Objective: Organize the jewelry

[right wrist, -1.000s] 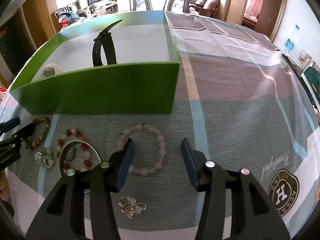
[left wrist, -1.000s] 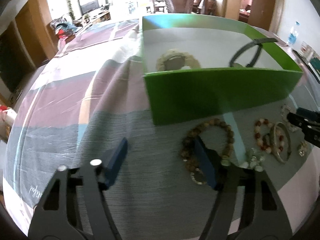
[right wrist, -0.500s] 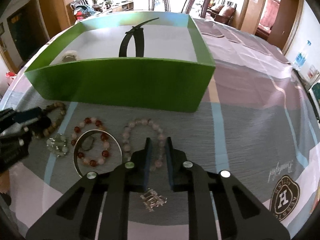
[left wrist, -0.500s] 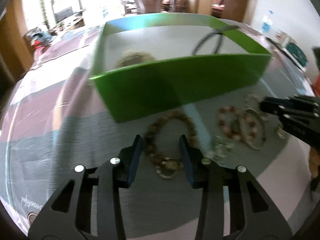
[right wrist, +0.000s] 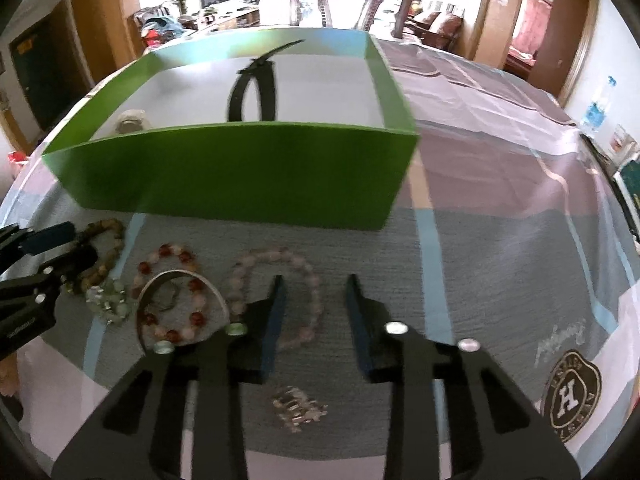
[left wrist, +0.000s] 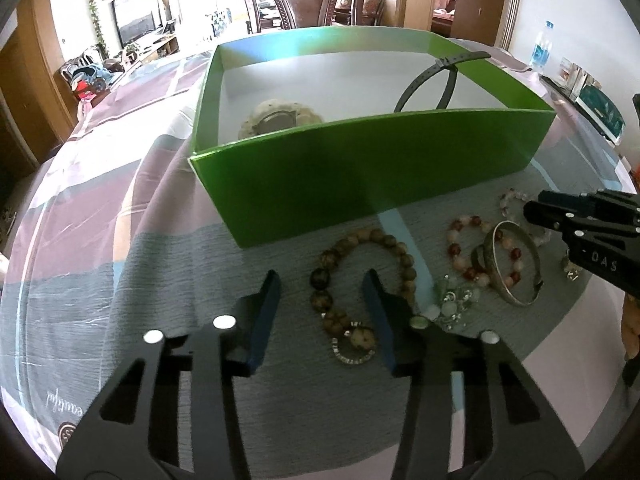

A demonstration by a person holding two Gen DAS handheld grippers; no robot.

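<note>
Grey striped tablecloth (left wrist: 120,220), wooden chair (left wrist: 304,0) beyond; left gripper (left wrist: 321,276) and right gripper (right wrist: 315,280) both apart.

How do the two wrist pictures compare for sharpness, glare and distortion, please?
Left wrist view: mostly sharp, the wooden bead bracelet crisp; the windows behind the chair blown out; the green box bowed by the fisheye. Right wrist view: softer, with smear on the black strap and the box edges; the same bright background and curved cloth.
</note>
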